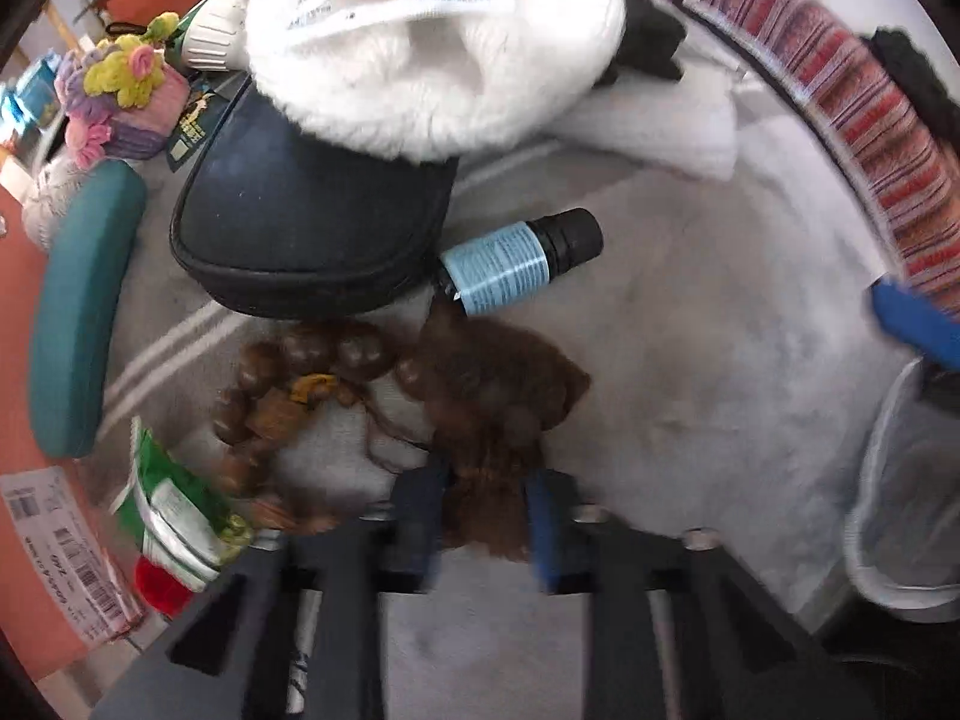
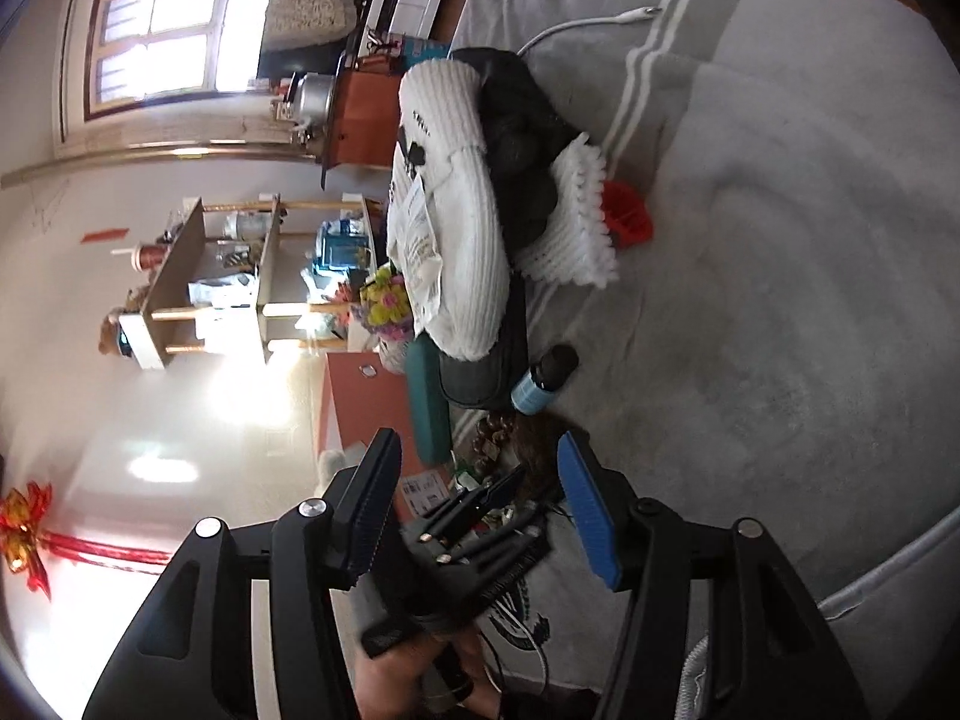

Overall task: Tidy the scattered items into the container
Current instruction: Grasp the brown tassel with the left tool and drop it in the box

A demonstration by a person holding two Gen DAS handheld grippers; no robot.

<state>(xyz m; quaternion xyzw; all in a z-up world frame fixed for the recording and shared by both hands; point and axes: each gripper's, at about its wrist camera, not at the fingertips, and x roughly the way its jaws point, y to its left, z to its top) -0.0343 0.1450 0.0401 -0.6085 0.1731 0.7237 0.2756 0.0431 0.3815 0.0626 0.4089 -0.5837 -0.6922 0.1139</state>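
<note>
A string of brown wooden beads with a brown tassel lies on the grey blanket. My left gripper points down and is shut on the tassel's end. Just beyond lie a dark bottle with a pale blue label, a navy case and a white fuzzy item. My right gripper hovers open and holds nothing; its blue pad shows at the right edge. Beyond it I see the left gripper and the bottle.
A teal case, a green, white and red packet and a crochet flower basket lie at the left. A white mesh container and striped cloth are at the right. A red item sits by white knitwear.
</note>
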